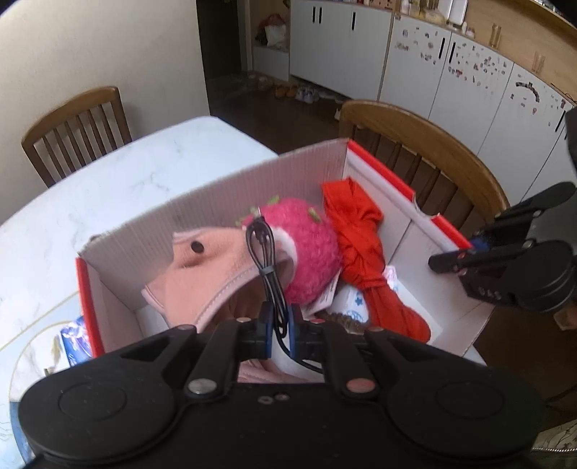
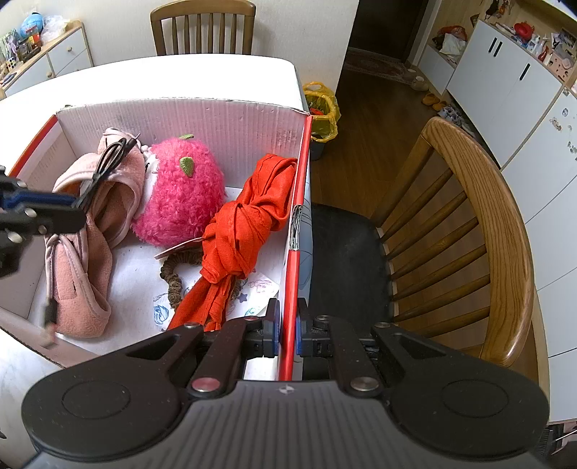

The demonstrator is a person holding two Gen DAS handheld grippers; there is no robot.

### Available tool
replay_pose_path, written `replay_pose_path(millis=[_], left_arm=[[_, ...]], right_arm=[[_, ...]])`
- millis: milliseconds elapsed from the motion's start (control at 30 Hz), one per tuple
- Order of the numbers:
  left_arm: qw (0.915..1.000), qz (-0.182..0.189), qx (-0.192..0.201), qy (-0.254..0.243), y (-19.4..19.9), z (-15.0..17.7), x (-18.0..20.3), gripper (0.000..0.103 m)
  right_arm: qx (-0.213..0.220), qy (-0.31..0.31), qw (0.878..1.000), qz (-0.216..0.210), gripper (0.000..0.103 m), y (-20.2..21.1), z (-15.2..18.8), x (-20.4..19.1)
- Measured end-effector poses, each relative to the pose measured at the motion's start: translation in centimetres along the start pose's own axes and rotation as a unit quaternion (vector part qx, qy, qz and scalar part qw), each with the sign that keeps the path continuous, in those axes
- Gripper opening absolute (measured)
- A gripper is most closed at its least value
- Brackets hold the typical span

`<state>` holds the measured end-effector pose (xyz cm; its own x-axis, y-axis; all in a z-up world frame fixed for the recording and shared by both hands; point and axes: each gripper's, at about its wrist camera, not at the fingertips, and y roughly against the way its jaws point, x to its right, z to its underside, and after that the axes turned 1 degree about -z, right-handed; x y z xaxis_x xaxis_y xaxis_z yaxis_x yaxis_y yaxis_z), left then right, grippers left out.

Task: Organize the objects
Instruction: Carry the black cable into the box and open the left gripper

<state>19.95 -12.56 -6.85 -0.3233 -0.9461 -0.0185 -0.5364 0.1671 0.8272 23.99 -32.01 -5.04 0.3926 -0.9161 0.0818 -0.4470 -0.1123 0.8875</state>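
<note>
A white cardboard box [image 1: 216, 202] with red edges stands on the table. It holds a pale pink garment [image 1: 202, 267], a fluffy pink plush [image 1: 310, 245] and a knotted red cloth [image 1: 364, 252]. My left gripper [image 1: 279, 324] is shut on a bundled black cable [image 1: 265, 252] and holds it over the box above the garment. From the right wrist view, the left gripper [image 2: 74, 207] is at the left with the cable [image 2: 111, 155] looping upward and a plug end dangling below. My right gripper [image 2: 287, 332] is shut on the box's right wall [image 2: 294, 252]; the left wrist view shows this right gripper [image 1: 447, 258] at the box's right rim.
The white marble table [image 1: 126, 173] extends beyond the box. A brown scrunchie [image 2: 173, 274] and printed packets lie on the box floor. A wooden chair [image 2: 497, 223] stands right of the box, another chair [image 2: 202, 25] at the far end. A yellow bag [image 2: 322, 108] sits on the floor.
</note>
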Motion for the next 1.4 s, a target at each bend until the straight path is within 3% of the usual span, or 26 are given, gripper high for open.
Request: replay_pose_path(millis=[533, 800, 1400], left_arm=[[0.996, 0.025, -0.076, 0.038, -3.8, 0.5, -1.2, 0.007], [0.9937, 0.031, -0.095, 0.05, -4.7, 0.6, -1.6, 0.013], [0.9934, 0.063, -0.044, 0.085, 0.0, 0.2, -2.4, 0.039]], right_arm=[[0.0, 0.0, 1.0, 0.001, 0.008, 0.0, 0.0, 0.0], [0.002, 0.001, 1.0, -0.003, 0.008, -0.1, 0.0, -0.1], [0.002, 0.002, 1.0, -0.006, 0.008, -0.2, 0.2, 0.0]])
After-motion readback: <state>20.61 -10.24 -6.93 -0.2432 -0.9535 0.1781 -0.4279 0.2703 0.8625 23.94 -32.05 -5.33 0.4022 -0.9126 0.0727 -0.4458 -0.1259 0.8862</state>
